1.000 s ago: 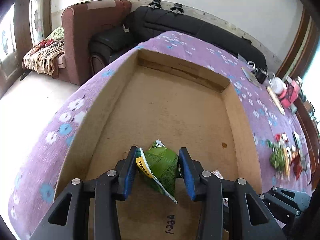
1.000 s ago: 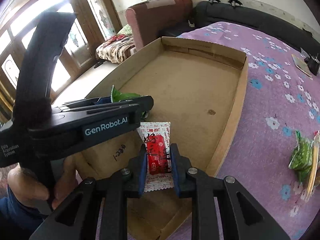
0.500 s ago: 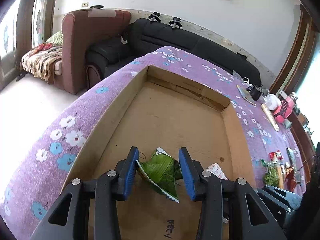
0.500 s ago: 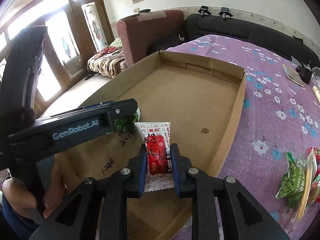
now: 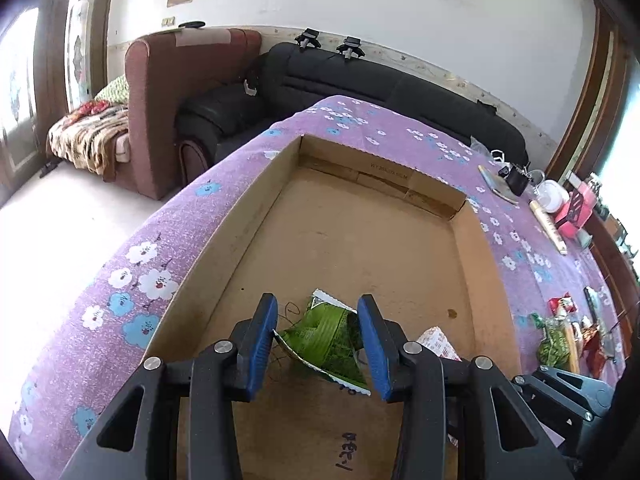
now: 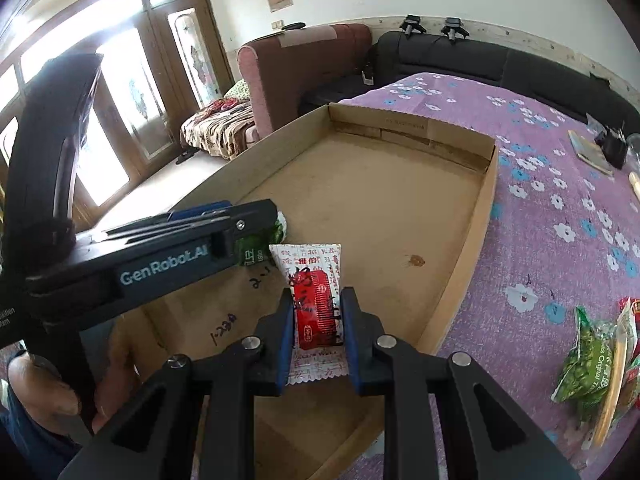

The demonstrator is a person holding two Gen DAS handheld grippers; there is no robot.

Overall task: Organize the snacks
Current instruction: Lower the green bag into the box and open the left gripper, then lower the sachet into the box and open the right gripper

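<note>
The left gripper (image 5: 317,346) grasps a crumpled green snack packet (image 5: 326,340) over the near end of the shallow cardboard tray (image 5: 256,216). Just to its right, the right gripper (image 6: 316,330) is clenched on a red-and-white sachet (image 6: 314,296). More snack packets (image 6: 590,364) lie on the flowered purple cloth (image 6: 560,200), right of the tray.

Between your left gripper's (image 5: 318,338) blue pads sits a crumpled green snack packet (image 5: 326,340), tilted, over the cardboard tray's (image 5: 256,216) near end. Your right gripper (image 6: 316,330) clamps a white-and-red sachet (image 6: 314,300) upright, its serrated top edge pointing away from you.
</note>
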